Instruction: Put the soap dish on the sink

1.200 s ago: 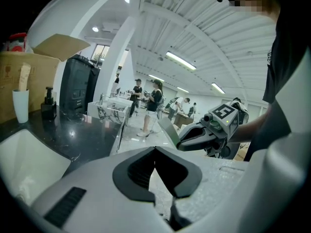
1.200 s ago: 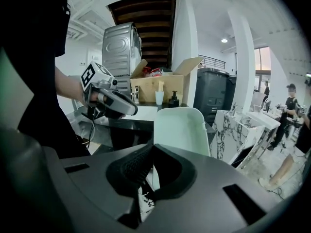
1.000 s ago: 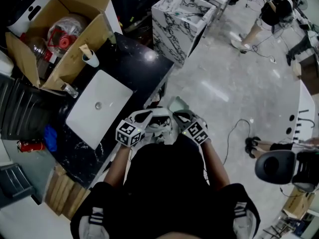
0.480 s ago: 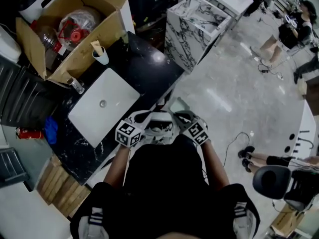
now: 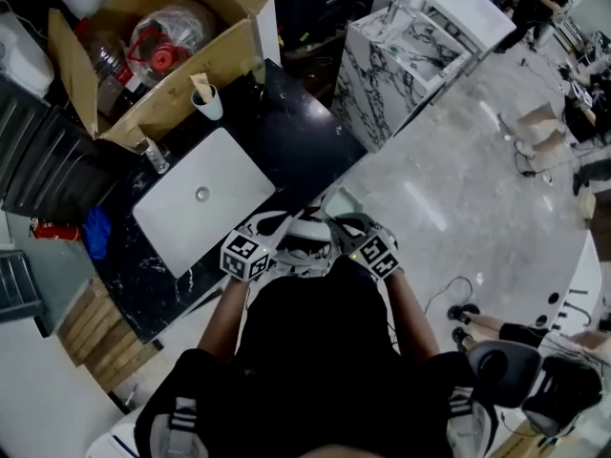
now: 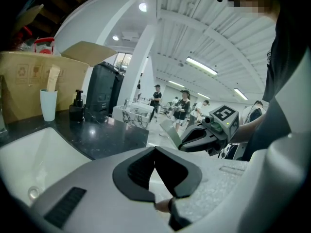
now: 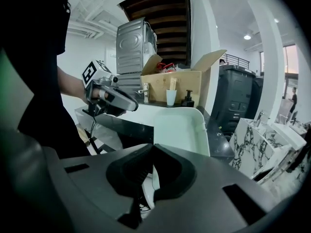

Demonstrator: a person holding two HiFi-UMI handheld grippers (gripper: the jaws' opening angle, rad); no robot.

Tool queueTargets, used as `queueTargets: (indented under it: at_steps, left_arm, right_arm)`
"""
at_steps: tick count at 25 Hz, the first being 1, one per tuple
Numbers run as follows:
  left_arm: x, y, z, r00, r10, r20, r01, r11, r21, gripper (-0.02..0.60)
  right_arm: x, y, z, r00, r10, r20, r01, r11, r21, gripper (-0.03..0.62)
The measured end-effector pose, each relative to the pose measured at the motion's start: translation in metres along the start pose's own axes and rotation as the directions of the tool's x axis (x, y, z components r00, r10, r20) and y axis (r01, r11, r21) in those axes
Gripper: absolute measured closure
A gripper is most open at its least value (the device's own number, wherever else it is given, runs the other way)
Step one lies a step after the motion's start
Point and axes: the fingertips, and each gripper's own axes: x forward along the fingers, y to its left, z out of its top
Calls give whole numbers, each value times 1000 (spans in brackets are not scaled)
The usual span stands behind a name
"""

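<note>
The soap dish is a pale, shallow rectangular tray, and my right gripper is shut on its near rim. In the right gripper view the soap dish sticks out beyond the right gripper toward the black counter. My left gripper is held beside it, shut, with nothing between its jaws. The white rectangular sink is set in the black counter, to the left of both grippers. From the left gripper view the sink lies just below and left of the left gripper.
An open cardboard box holding plastic-wrapped items stands at the counter's far end, with a white cup and a faucet by the sink. A black soap dispenser stands near the cup. A marble-patterned vanity is across the aisle.
The counter, sink and box have slid rightward and nearer in the head view. Both grippers keep their pose close to the body, and the dish stays held.
</note>
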Motion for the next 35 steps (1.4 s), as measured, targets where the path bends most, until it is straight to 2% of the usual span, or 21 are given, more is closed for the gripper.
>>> queueTargets:
  at_steps: [13, 26, 35]
  left_arm:
    - [39, 37, 39, 991, 131, 37, -127, 988, -88, 581]
    - [62, 53, 50, 974, 221, 48, -212, 966, -149, 581]
    - [63, 65, 51, 954, 294, 54, -279, 941, -191, 581]
  right_arm:
    - [24, -63, 20, 986, 163, -41, -167, 980, -112, 597]
    - [44, -90, 19, 956, 278, -89, -291, 937, -194, 597]
    - [60, -101, 20, 932, 340, -122, -360, 899, -250, 597]
